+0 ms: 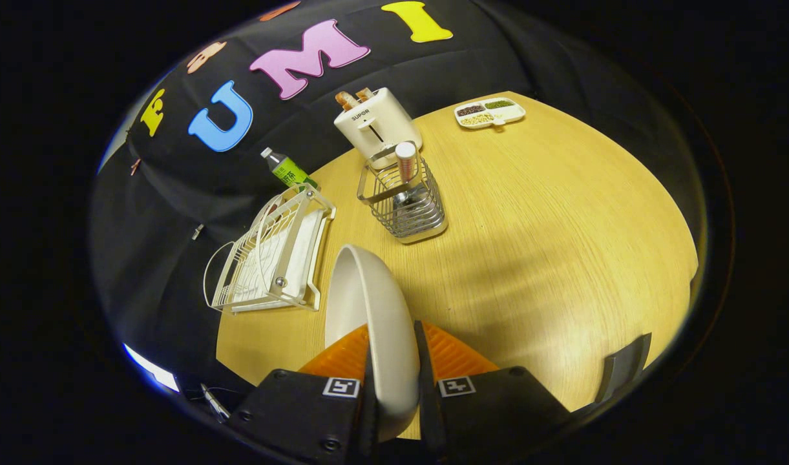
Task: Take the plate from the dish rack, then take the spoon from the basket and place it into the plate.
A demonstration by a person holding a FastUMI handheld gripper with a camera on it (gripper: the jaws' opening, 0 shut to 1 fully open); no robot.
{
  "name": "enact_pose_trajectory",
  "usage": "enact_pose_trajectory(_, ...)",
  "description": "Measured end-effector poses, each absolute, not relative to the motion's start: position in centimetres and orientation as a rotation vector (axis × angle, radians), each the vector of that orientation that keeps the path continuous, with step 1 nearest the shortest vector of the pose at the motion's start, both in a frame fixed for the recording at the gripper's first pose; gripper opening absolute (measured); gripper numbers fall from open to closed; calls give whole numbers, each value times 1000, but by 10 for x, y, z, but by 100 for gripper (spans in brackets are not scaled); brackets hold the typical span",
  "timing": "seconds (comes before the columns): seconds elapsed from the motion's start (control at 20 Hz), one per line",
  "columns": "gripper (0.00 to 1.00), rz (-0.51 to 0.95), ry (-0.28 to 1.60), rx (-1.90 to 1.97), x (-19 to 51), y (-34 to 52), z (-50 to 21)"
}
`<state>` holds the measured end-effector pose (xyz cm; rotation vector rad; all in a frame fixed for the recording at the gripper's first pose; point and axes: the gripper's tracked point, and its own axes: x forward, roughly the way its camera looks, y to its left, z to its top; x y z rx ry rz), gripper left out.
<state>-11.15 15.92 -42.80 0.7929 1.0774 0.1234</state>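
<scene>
Between my tool's (394, 361) two fingers sits the plate (375, 323), clamped on edge w/ both fingers pressing on it, one each side of the rim. Plate stands nearly upright, hollow side facing left, its top edge curving up ahead of the fingers, lifted clear above the table (562, 258).

Just left of the plate and slightly beyond the fingers is the dish rack (271, 252), white wire w/ a pale frame, sitting at the table's left edge, tilted in my view. No plate left in it as far as I can tell.

Straight ahead, past the plate's top edge, is the basket (410, 206), a wire caddy on a pale base, standing on the table. Spoon (405, 171) stands upright in it, pale handle end poking above the rim; bowl end is down inside, hard to make out thru the wires.

Behind the basket, nearly touching it, a white toaster (376, 123) w/ bread slices sticking out the top. Left of the toaster, beyond the rack, a green-labelled bottle (285, 169). Far right of the toaster, well apart, a small divided tray (490, 112) w/ dark, green and pale grains in separate sections.
</scene>
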Motion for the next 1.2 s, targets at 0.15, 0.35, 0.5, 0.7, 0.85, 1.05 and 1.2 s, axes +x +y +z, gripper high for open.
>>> enact_pose_trajectory(0.15,37,72,1125,726,-118,150,-444)
enact_pose_trajectory(0.35,52,12,1148,655,-121,136,-458)
enact_pose_trajectory(0.5,82,-6,1114,635,-120,126,-452)
enact_pose_trajectory(0.7,89,15,1067,568,-115,115,-438)
enact_pose_trajectory(0.85,89,58,1021,530,-107,111,-417)
enact_pose_trajectory(1.05,90,114,938,481,-87,100,-379)
enact_pose_trajectory(1.2,90,147,885,437,-71,90,-355)
